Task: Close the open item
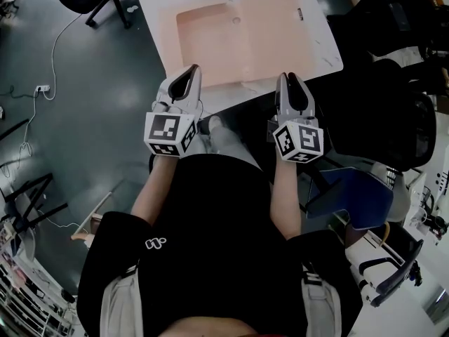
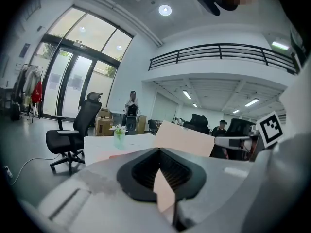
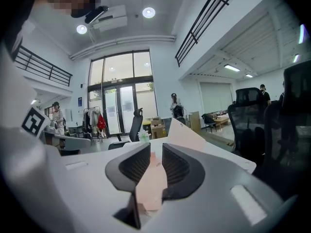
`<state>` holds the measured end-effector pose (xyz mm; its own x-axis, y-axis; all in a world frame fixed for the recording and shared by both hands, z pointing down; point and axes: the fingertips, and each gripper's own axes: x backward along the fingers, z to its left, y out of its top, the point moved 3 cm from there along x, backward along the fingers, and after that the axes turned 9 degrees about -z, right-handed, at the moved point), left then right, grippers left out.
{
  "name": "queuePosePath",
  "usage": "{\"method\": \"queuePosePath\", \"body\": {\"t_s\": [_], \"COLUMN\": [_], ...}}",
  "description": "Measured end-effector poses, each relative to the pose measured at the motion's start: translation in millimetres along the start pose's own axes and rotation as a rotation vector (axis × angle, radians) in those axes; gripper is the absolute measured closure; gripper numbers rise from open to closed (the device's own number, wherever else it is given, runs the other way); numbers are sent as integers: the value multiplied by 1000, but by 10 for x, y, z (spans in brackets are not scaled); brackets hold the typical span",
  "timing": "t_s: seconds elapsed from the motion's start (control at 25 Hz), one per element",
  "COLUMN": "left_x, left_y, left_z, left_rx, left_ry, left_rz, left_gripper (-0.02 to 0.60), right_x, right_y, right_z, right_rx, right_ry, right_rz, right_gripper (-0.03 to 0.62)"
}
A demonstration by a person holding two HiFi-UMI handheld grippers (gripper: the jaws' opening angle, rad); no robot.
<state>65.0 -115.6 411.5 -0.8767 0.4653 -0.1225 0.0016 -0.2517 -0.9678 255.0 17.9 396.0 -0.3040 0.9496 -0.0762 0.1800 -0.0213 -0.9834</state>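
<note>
Sitting open on the white tabletop [image 1: 158,5] is the pink box [image 1: 209,44], at 12 o'clock from the person. Its tray part lies flat. Its lid [image 1: 279,27] is on the 3 o'clock side of the tray. In the two gripper views the lid stands up at a slant, so the box is not closed yet.

Both grippers are at the box's 6 o'clock edge, one on each side. The left gripper [image 1: 191,74] is near 7 o'clock. Its jaws meet at the tips and nothing is caught in them. The right gripper [image 1: 290,79] is near 5 o'clock. Its jaws stand apart. The pink between them is just the box farther off, so this gripper is let go and empty too.

I think the job is only at its start. The grippers have come up to the box, but none of them touches the lid. What is left is to reach the lid, tip it over the tray, and press it down flat.

A small green vase [image 2: 119,138] stands at the far end of the tabletop, at 12 o'clock from the box. A black chair [image 1: 393,121] is off at 4 o'clock.
</note>
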Motion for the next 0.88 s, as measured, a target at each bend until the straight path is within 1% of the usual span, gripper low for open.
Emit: {"method": "queuePosePath", "body": {"t_s": [0.2, 0.28, 0.4, 0.6, 0.72, 0.8, 0.88], "left_x": [-58, -89, -134, -166, -180, -191, -187], "left_y": [-71, -88, -107, -132, -149, -168, -182], "left_z": [-61, -90, -133, -148, -99, -65, -44], "left_rx": [-3, -5, -7, -13, -17, -18, -19], "left_ry": [-15, -22, -33, -35, -25, -18, -13], "left_rz": [24, 31, 40, 56, 64, 70, 75], "left_gripper": [589, 589, 589, 589, 589, 589, 589], "right_x": [47, 61, 66, 17, -53, -93, -116], "right_y": [-34, -55, -86, -85, -92, -98, -100], "right_z": [-243, -334, -452, -616, -674, -700, -711], "right_rx": [-13, -22, -33, -49, -48, -53, -60], "right_ry": [-73, -100, -137, -178, -184, -185, -184], "right_rz": [25, 38, 53, 49, 43, 36, 31], "right_gripper": [488, 459, 448, 445, 450, 471, 471]}}
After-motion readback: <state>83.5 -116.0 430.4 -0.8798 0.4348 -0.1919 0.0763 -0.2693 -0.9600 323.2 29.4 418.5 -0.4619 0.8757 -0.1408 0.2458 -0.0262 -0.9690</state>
